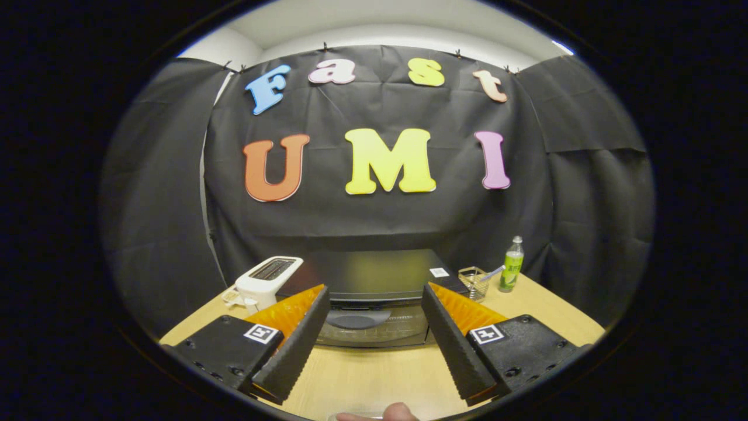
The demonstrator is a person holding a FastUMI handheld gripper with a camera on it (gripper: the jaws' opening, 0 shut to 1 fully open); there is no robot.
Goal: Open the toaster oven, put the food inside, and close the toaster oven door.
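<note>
A black toaster oven [374, 275] stands on the wooden table [374, 374] straight ahead of me, its glass door [374, 330] shut and upright, with a handle [357, 318] across the top of the door. My gripper [374, 295] is open, its two fingers spread wide on either side of the oven's front, a little short of the door and touching nothing. Nothing lies between the fingers. A fingertip of a person's hand [400, 412] shows at the table's near edge, below the fingers.
A white pop-up toaster [267, 282] sits left of the oven. Right of the oven are a small wire basket [474, 282] with a utensil in it and a green bottle [512, 266]. Black cloth walls close in behind and beside the table.
</note>
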